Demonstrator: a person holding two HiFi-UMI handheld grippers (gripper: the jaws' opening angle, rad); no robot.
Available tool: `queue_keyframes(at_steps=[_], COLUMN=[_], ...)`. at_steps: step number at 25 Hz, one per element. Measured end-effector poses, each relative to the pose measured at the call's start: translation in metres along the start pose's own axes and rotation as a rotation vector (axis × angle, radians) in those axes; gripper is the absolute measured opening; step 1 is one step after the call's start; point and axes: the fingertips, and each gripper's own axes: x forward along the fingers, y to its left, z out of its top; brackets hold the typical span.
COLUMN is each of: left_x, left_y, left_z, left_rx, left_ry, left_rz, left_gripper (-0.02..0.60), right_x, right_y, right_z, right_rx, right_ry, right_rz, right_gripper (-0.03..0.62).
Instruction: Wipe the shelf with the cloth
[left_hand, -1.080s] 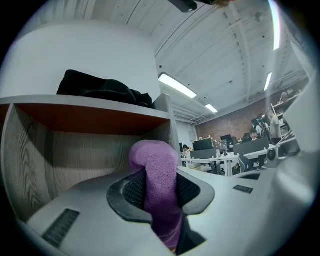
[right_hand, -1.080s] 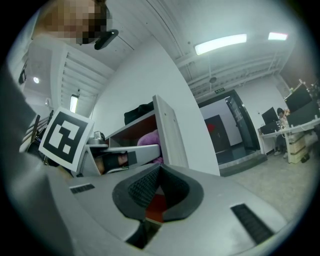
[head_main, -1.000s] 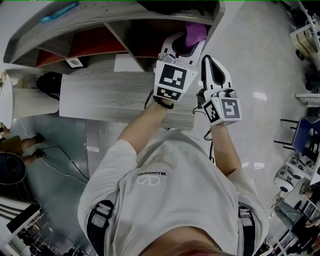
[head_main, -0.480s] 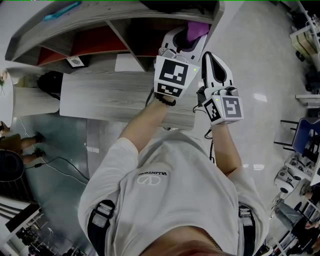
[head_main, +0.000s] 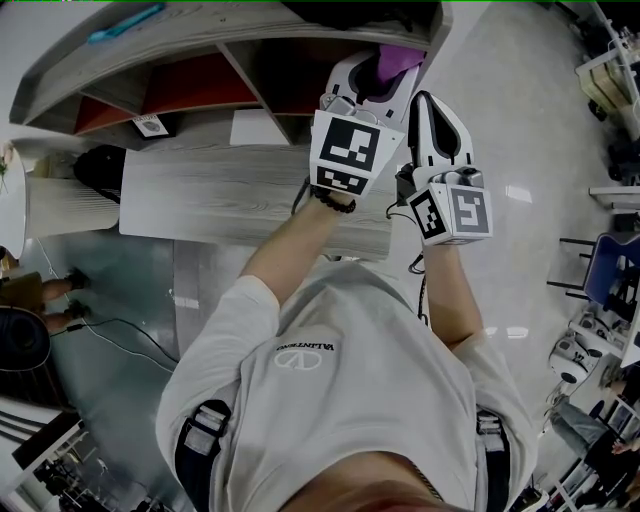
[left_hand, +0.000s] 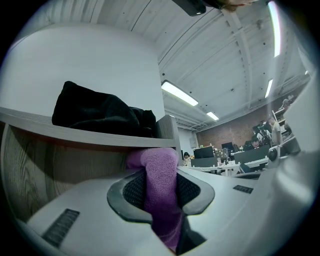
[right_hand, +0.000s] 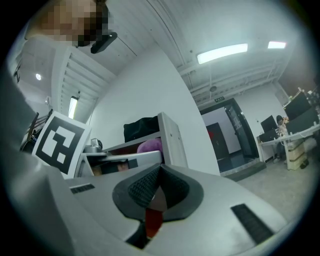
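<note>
Cloth (head_main: 394, 62) stays pinched in the left gripper (head_main: 374, 78), slightly deeper in the shelf (head_main: 200, 30), while the closed, empty right gripper (head_main: 433, 102) edges forward.

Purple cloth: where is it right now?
The purple cloth is clamped in the left gripper's jaws, at the right end of the shelving near the top of the head view, just under the shelf board carrying the black bag.

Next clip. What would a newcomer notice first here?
The purple cloth is clamped in the left gripper, at the mouth of the wooden shelf, in its right-hand compartment. Above it, a black bundle lies on the shelf top. The right gripper hangs shut and empty beside the shelf's end panel.
</note>
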Motion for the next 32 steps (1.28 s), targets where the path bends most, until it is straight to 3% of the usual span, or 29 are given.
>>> queue_keyframes(at_steps=[10, 18, 32], left_x=[-0.008, -0.026, -0.057], left_y=[0.012, 0.045, 0.094], left_z=[0.005, 0.006, 0.006], left_rx=[-0.042, -0.091, -0.086], left_ry=[-0.020, -0.031, -0.048], left_rz=[-0.002, 0.052, 0.162], left_gripper=[0.106, 0.107, 0.106], right_x=[0.000, 0.003, 0.011], right_y=[0.003, 0.015, 0.044], right_z=[-0.005, -0.016, -0.029], right_rx=[0.005, 0.006, -0.027], right_ry=[0.008, 0.032, 0.061], right_rz=[-0.022, -0.013, 0.037], right_gripper=[0.000, 0.000, 0.000])
